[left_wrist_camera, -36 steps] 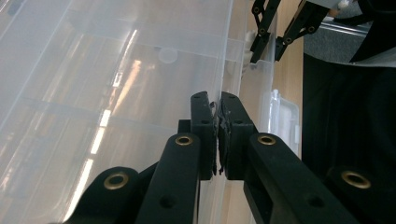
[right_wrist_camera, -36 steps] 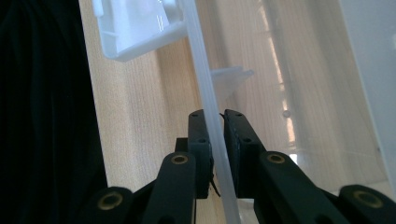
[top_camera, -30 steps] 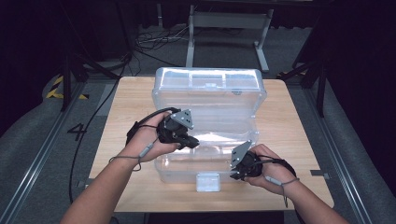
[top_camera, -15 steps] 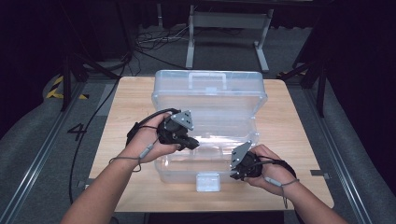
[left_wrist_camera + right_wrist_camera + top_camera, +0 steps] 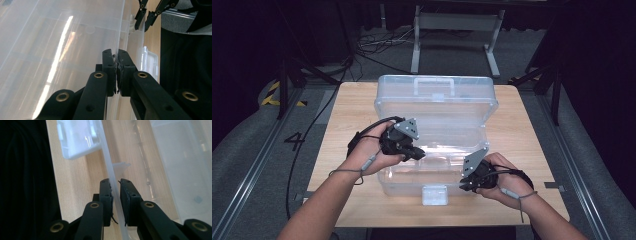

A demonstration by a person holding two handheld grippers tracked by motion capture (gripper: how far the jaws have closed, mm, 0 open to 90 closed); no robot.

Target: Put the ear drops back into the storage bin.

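A clear plastic box (image 5: 432, 177) stands open on the wooden table (image 5: 522, 130). Its lid (image 5: 437, 107) stands up at the back, handle at the top. In the high view my left gripper (image 5: 416, 151) sits over the box's left middle. In the left gripper view its jaws are pressed together on a thin clear edge of the box (image 5: 122, 30). My right gripper (image 5: 464, 184) is at the box's front right. In the right gripper view its jaws (image 5: 115, 195) clamp the front wall (image 5: 110, 172) from both sides. The white latch (image 5: 435, 194) hangs at the front middle.
The table's front edge runs just below both hands. Bare wood lies left and right of the box. Beyond the table are a metal stand (image 5: 457, 22), floor cables (image 5: 377, 42) and dark surroundings. The other gripper's jaws (image 5: 145, 15) appear far off in the left gripper view.
The lid has swung up, so more of its face and its handle now show. Both hands have stayed almost in place, the left one rising slightly.
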